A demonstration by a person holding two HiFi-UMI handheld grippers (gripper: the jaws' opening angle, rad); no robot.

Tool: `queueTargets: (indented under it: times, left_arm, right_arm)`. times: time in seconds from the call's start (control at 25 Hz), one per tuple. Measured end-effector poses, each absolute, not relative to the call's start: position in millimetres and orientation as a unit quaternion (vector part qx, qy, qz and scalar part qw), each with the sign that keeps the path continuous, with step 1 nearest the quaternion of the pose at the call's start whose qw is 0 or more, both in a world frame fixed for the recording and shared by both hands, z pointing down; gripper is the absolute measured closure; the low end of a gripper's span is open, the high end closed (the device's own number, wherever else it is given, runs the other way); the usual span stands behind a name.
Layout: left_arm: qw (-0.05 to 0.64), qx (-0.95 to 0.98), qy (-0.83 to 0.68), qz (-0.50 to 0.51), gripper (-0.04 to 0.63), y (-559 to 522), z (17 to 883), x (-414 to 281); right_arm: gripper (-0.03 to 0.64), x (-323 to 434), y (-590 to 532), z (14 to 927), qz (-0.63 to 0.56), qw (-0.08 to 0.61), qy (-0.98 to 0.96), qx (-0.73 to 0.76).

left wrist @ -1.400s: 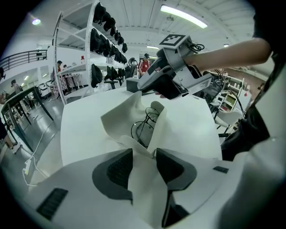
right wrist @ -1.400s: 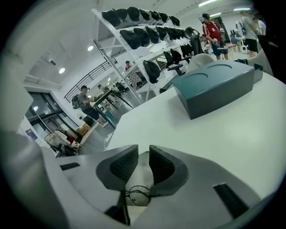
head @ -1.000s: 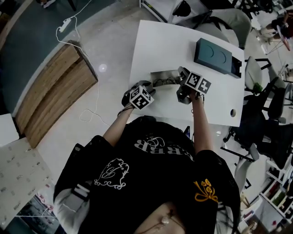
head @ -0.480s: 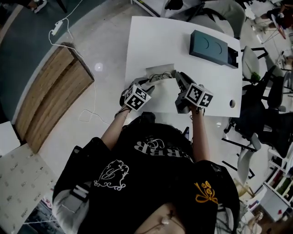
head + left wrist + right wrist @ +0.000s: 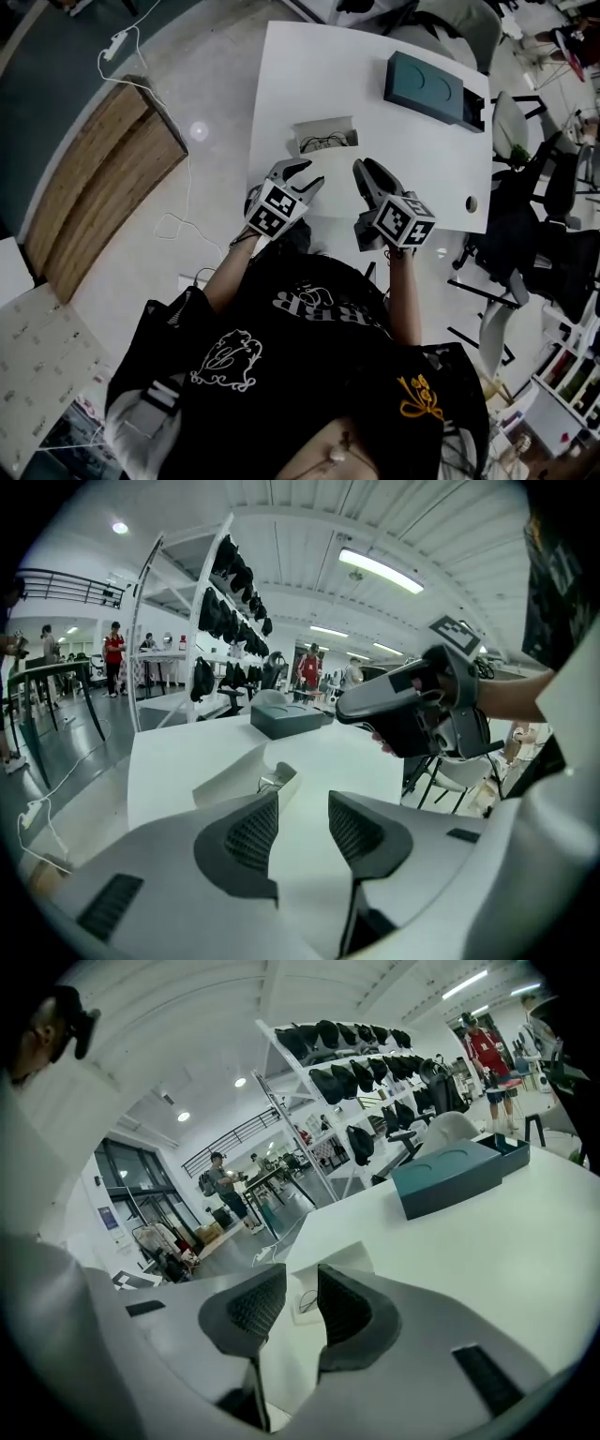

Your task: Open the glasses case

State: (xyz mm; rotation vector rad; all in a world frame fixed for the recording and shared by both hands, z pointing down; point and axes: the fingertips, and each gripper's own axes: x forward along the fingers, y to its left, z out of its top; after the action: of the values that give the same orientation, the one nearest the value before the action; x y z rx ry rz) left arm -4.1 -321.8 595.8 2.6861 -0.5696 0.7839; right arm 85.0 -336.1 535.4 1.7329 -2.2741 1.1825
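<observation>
The glasses case (image 5: 324, 127) lies open on the white table (image 5: 412, 159), its lid raised and dark-rimmed glasses inside. In the left gripper view the case (image 5: 246, 772) shows just beyond the jaws, and in the right gripper view its lid (image 5: 357, 1258) shows past the pads. My left gripper (image 5: 309, 174) hovers near the table's front edge, open and empty. Beside it, my right gripper (image 5: 363, 172) is also open with nothing between its fingers; its jaws have just been opening. Both stand apart from the case.
A teal box (image 5: 433, 87) sits at the table's far right corner, also the teal box (image 5: 450, 1180) ahead of the right gripper. Chairs (image 5: 525, 234) stand to the right of the table. A wooden bench (image 5: 103, 178) and a cable lie on the floor at left.
Both grippers have drawn back from the case toward the person and risen. The case stays on the table with its lid up.
</observation>
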Motion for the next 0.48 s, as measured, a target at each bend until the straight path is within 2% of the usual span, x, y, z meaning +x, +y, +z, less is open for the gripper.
queueTargets:
  times: [0.48]
  left_arm:
    - [0.158, 0.930, -0.273, 0.191, 0.431, -234, 523, -13]
  right_arm:
    - [0.503, 58, -244, 494, 0.329, 0.029, -0.800, 0.501]
